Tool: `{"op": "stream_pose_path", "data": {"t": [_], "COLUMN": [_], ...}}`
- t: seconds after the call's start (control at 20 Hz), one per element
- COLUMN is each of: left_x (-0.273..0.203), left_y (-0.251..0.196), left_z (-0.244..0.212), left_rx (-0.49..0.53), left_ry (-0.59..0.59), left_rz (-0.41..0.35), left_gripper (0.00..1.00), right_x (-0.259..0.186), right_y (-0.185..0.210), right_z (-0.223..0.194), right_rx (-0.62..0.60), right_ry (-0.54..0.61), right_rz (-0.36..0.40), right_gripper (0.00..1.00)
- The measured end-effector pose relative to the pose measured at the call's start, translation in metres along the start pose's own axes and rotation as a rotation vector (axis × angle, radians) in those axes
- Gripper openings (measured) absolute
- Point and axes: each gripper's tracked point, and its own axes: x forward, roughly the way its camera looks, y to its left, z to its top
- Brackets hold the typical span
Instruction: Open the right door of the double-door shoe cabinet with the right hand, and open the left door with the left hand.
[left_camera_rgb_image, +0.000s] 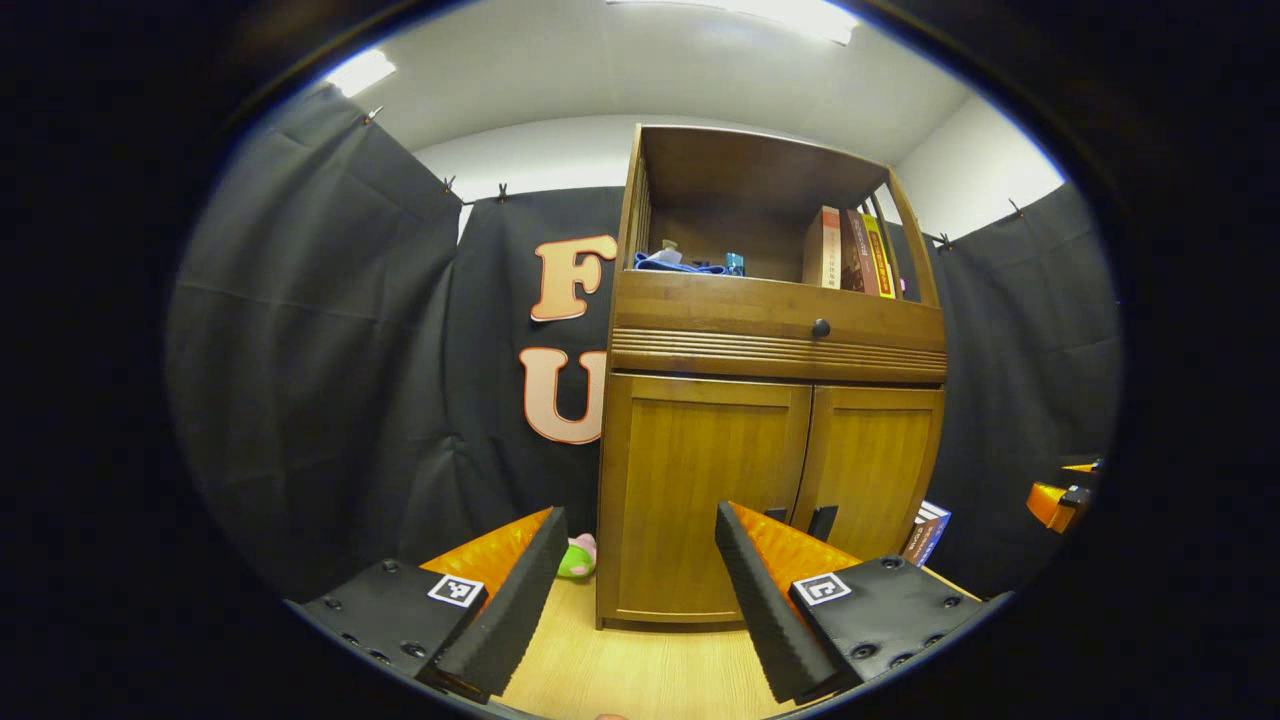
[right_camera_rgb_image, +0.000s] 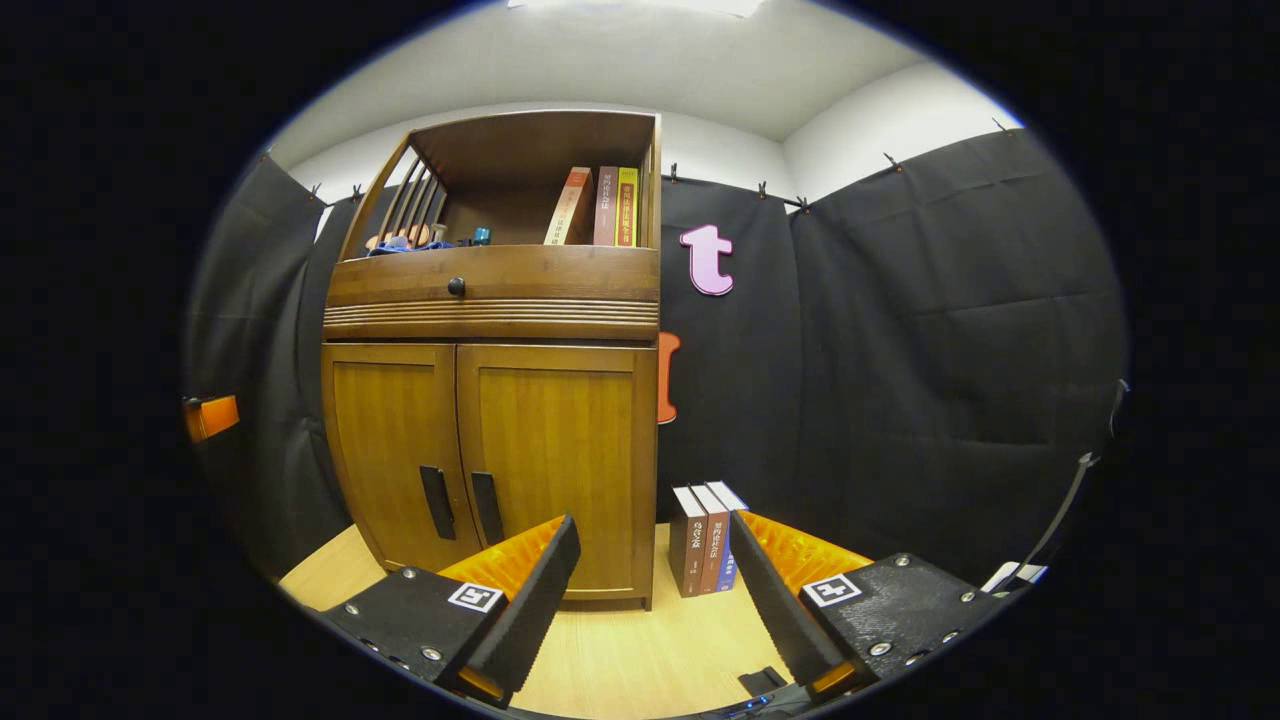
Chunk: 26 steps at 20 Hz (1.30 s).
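- left gripper (left_camera_rgb_image: 632, 580): fingers spread wide, pinching nothing, held low over the wood floor (left_camera_rgb_image: 640, 670) and short of the shoe cabinet (left_camera_rgb_image: 770, 440).
- right gripper (right_camera_rgb_image: 655, 590): also spread, empty, aimed past the cabinet's right front corner.
- task item: the cabinet stands upright on the floor against the black cloth wall. both doors sit flush and closed, so neither step has begun.
- left door (left_camera_rgb_image: 700, 500) and right door (right_camera_rgb_image: 555, 460): rigid wooden panels, judged moderately light, likely swinging on outer-edge hinges. the finish looks smooth and a flat face offers no grip.
- take hold at the dark vertical handles flanking the centre seam: left handle (right_camera_rgb_image: 437, 502), right handle (right_camera_rgb_image: 487, 507). a pinch across each narrow bar, then an outward arc, seems right.
- left gripper view: a green and pink toy (left_camera_rgb_image: 577, 557) lies beside the cabinet's left foot, and its own finger partly covers the handles.
- right gripper view: both handles clear, and 3 books (right_camera_rgb_image: 706, 538) stand just beside the cabinet's right side.
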Motion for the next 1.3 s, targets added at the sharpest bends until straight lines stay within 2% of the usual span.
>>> {"op": "stream_pose_path", "data": {"t": [0.05,0.1,0.2,0.3,0.35,0.4,0.45,0.6,0.7,1.0,1.2,1.3], "left_x": [0.003,0.006,0.01,0.013,0.014,0.014,0.014,0.013,0.011,-0.002,-0.008,-0.01], "left_y": [0.007,0.014,0.021,0.025,0.026,0.026,0.027,0.032,0.037,0.059,0.071,0.077], "left_z": [0.0,0.0,0.003,0.008,0.007,0.007,0.006,0.0,-0.002,0.001,-0.001,-0.002], "left_rx": [0.0,0.003,0.005,0.004,0.0,-0.005,-0.009,-0.009,-0.015,-0.016,-0.012,-0.006], "left_ry": [-0.004,-0.011,-0.018,-0.028,-0.029,-0.029,-0.029,-0.017,-0.012,-0.024,-0.013,-0.006], "left_rz": [-0.003,-0.004,-0.013,-0.025,-0.029,-0.035,-0.039,-0.038,-0.033,0.004,0.032,0.051], "left_gripper": [0.96,0.96,0.95,0.96,0.95,0.95,0.95,0.95,0.98,0.95,0.99,0.97], "right_x": [0.0,-0.003,-0.008,-0.011,-0.011,-0.01,-0.008,0.0,0.016,0.068,0.106,0.124], "right_y": [0.007,0.013,0.027,0.035,0.037,0.04,0.044,0.056,0.074,0.122,0.148,0.158], "right_z": [0.001,0.0,-0.002,-0.002,-0.004,-0.006,-0.006,-0.011,-0.023,-0.059,-0.081,-0.087], "right_rx": [-0.004,-0.007,-0.005,-0.004,0.001,0.008,0.016,0.036,0.049,0.054,-0.002,-0.005], "right_ry": [-0.005,-0.005,-0.001,0.001,0.011,0.018,0.019,0.029,0.038,0.1,0.11,0.103], "right_rz": [-0.006,-0.012,-0.006,-0.002,-0.001,0.003,0.008,0.026,0.046,0.131,0.143,0.157], "right_gripper": [0.93,0.84,0.95,0.93,1.0,1.0,0.93,0.93,0.93,0.93,0.94,0.93]}}
